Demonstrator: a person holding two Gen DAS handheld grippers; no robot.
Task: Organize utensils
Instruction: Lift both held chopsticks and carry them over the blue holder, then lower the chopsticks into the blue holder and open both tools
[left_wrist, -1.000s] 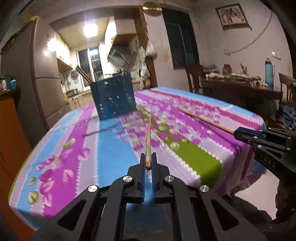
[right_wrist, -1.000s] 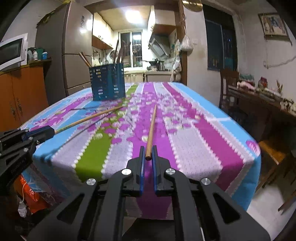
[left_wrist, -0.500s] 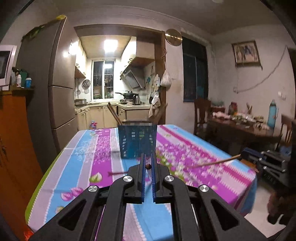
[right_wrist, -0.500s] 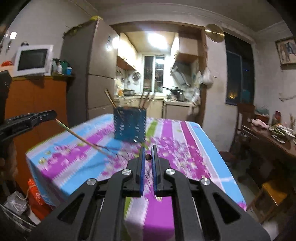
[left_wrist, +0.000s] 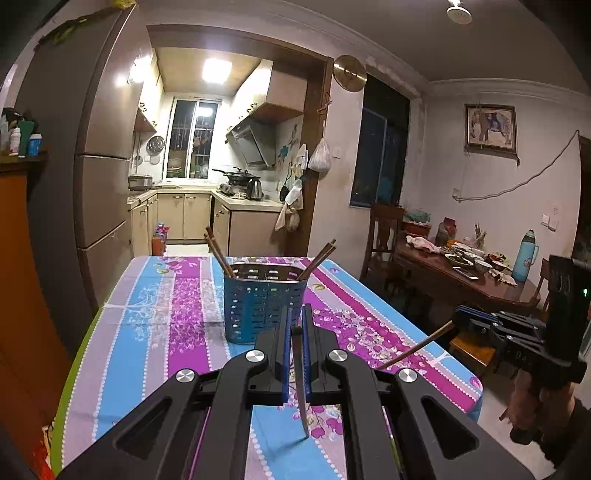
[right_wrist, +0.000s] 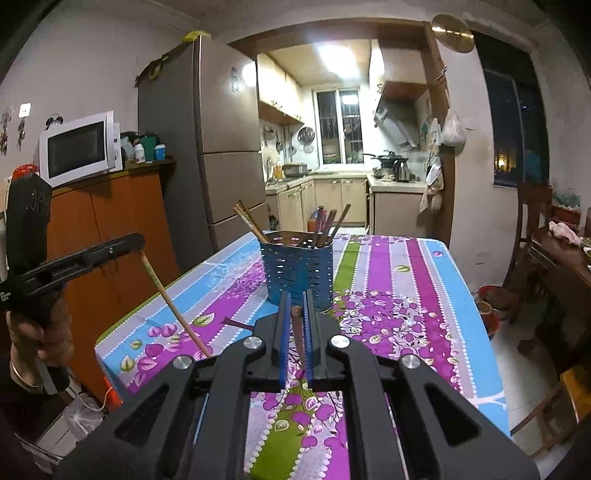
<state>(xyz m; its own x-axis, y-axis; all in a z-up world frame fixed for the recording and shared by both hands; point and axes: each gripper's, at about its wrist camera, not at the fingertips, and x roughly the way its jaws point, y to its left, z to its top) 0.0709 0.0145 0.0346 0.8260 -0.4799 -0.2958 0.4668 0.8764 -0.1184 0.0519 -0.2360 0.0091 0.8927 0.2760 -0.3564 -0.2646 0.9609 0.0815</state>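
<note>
A blue perforated utensil holder (left_wrist: 261, 301) stands on the table with several brown chopsticks leaning in it; it also shows in the right wrist view (right_wrist: 297, 271). My left gripper (left_wrist: 295, 328) is shut on a chopstick (left_wrist: 301, 387) that hangs down toward the tablecloth. My right gripper (right_wrist: 296, 314) is shut on another chopstick (right_wrist: 298, 338), also pointing down. Both are lifted above the table's near end, short of the holder. The right gripper shows at the right of the left wrist view (left_wrist: 458, 317), its chopstick (left_wrist: 413, 349) slanting down. The left gripper shows in the right wrist view (right_wrist: 138, 242), with its chopstick (right_wrist: 173, 304).
The table wears a striped floral cloth (left_wrist: 159, 332) in purple, blue and green. A fridge (right_wrist: 207, 147) and an orange cabinet (right_wrist: 107, 229) with a microwave (right_wrist: 79, 147) stand left. A wooden side table (left_wrist: 461, 273) with dishes and a chair (left_wrist: 384, 229) stand right.
Both grippers have lifted their chopsticks off the table and tipped level. The chopsticks, lying forward before, now hang tip-down. The holder looks closer.
</note>
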